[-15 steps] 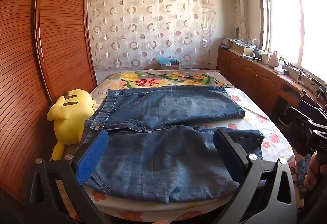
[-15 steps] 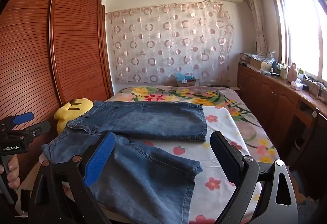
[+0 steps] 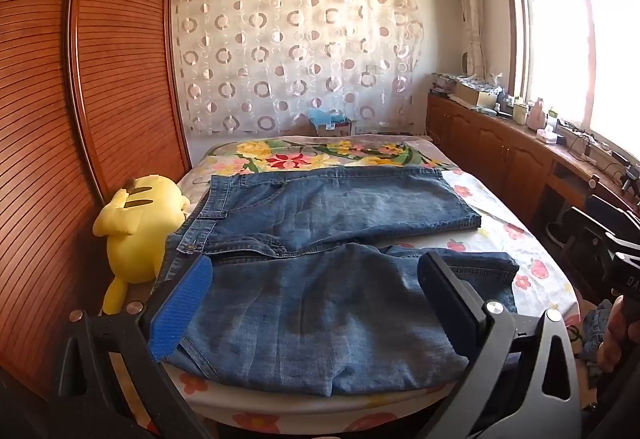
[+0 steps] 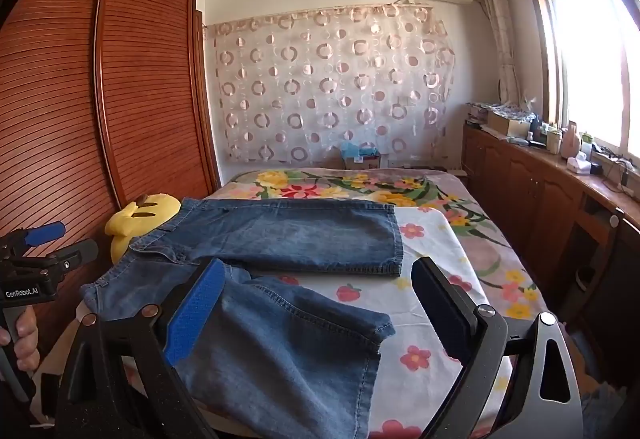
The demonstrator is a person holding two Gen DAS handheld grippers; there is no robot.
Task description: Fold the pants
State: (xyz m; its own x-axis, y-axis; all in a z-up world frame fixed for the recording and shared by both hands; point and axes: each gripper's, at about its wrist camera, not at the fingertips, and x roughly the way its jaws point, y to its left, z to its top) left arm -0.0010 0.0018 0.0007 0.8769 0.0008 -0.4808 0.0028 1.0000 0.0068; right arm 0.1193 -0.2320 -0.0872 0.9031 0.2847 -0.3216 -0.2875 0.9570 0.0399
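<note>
Right wrist: right claw (image 4: pixel 320 313) spread wide, empty, above jeans (image 4: pixel 288 239).

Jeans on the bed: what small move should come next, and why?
Probably lower both open grippers, left gripper and right gripper, onto the near leg to pinch its edge. The jeans lie flat and unfolded, legs apart, and neither gripper holds fabric.

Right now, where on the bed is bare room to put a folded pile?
Free: the floral sheet right of the jeans hems, toward the cabinets, and the strip behind the jeans up to the curtain. Crowded: the left edge, where the yellow plush touches the waistband.
</note>
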